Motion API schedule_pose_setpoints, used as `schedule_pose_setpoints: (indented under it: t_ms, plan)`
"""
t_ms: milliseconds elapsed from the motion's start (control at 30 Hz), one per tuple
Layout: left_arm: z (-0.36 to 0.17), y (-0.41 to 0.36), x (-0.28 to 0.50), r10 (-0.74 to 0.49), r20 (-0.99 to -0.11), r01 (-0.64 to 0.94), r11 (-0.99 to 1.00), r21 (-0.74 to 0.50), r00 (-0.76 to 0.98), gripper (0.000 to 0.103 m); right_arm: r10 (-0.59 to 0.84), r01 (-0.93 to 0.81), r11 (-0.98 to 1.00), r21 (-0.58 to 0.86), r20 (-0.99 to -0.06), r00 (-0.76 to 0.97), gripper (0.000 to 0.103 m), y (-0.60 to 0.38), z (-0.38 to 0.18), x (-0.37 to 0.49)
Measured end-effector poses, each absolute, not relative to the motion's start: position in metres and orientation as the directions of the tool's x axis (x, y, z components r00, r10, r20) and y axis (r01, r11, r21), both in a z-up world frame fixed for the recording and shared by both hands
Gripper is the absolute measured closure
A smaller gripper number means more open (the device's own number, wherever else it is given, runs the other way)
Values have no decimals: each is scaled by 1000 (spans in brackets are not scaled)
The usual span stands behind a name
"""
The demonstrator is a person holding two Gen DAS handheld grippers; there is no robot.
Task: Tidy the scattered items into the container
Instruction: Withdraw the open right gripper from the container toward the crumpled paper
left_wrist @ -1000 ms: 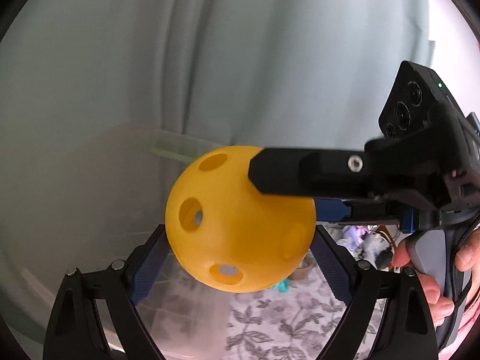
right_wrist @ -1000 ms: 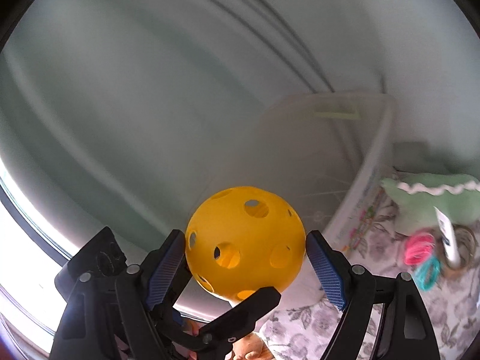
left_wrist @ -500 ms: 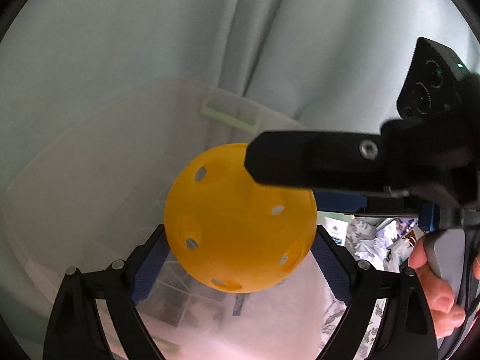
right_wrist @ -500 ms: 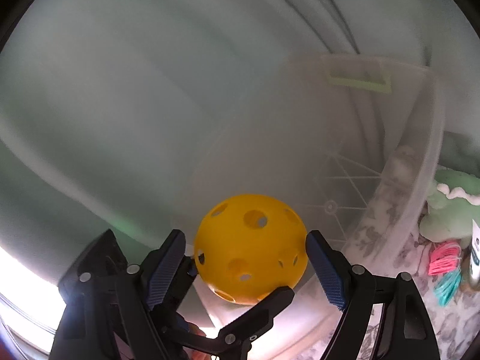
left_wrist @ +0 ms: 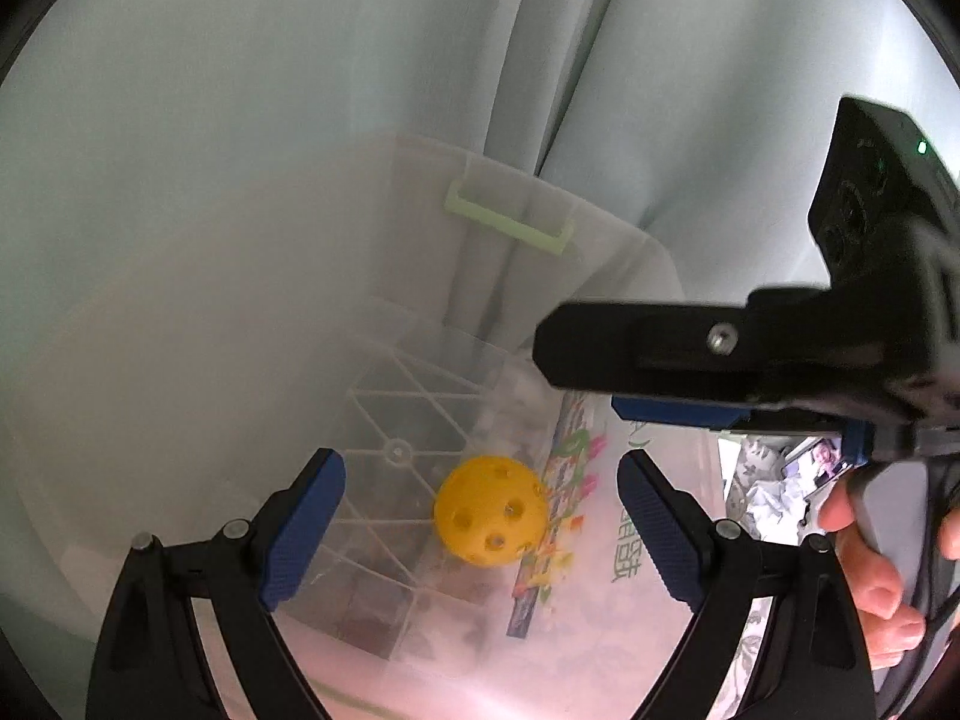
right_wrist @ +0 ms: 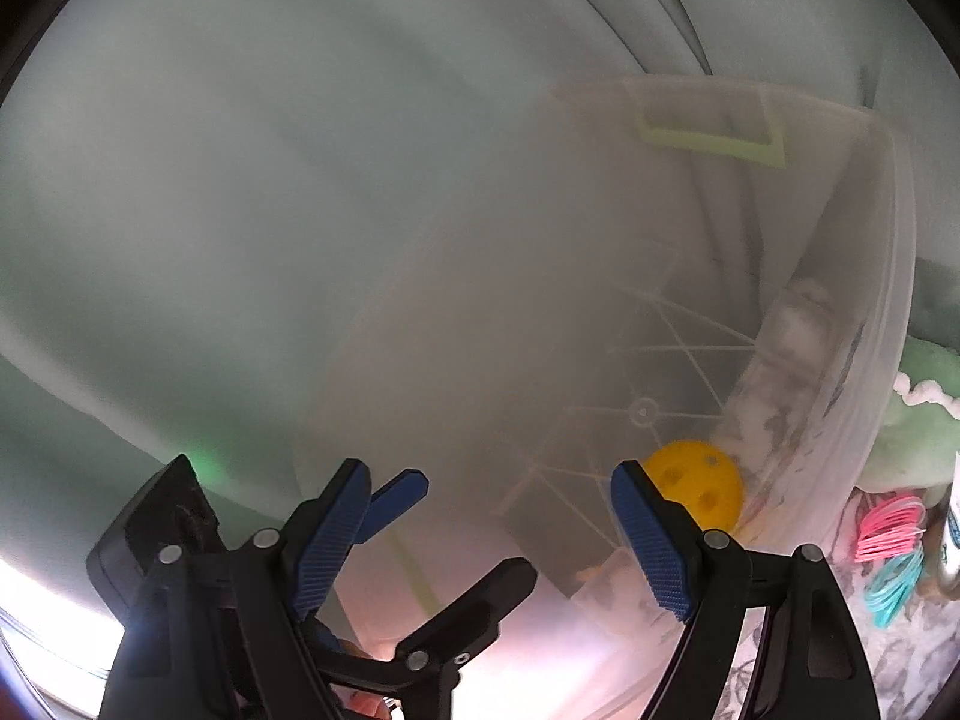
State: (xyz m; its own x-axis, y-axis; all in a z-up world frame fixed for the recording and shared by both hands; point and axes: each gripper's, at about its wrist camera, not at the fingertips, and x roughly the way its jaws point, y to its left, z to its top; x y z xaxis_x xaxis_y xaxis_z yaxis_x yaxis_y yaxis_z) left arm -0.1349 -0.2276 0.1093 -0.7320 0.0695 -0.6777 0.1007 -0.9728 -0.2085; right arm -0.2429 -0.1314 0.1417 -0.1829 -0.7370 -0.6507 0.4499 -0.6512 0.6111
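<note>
The yellow holed ball (left_wrist: 491, 511) lies on the bottom of the clear plastic container (left_wrist: 606, 252), on the ribbed floor, close to the side wall that carries a coloured printed label (left_wrist: 561, 516). In my right wrist view the same ball (right_wrist: 699, 483) sits low against that wall, partly hidden behind my right-hand pad.

Nothing grips it. My left gripper (left_wrist: 480, 531) hangs above the container with its blue-padded fingers (left_wrist: 303, 531) spread wide; the ball shows in the gap between them but well below, touching neither pad. My right gripper (right_wrist: 489, 540) is likewise spread wide with nothing between its fingers (right_wrist: 651, 546), pointing down into the container.

Each gripper shows in the other's view. From the left wrist, the right gripper (left_wrist: 708, 384) reaches in from the right edge above the container's near corner, with my right hand (left_wrist: 882, 576) wrapped round its handle. From the right wrist, the left gripper's black fingers (right_wrist: 462, 612) cross the lower left.

The container has a pale green handle clip (left_wrist: 510, 219) on its far rim, and its walls are cloudy, so what lies under and beyond it is blurred. Behind it hangs a pale green curtain (left_wrist: 300, 90). To the right of the container, on a flower-patterned cloth (right_wrist: 924, 648), lie pink and teal loops (right_wrist: 894, 546) that look like hair ties, beside something soft and pale green with a white scalloped edge (right_wrist: 918, 420).
</note>
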Motion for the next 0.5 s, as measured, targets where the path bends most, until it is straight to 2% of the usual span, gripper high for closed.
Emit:
schedule_pose_setpoints:
  t_ms: [500]
  plan:
    - [99,-215,-140,36,-693,134,-973,-190,-720,10,-670,477,-707,522,-711,-215,18,-135,132,-237]
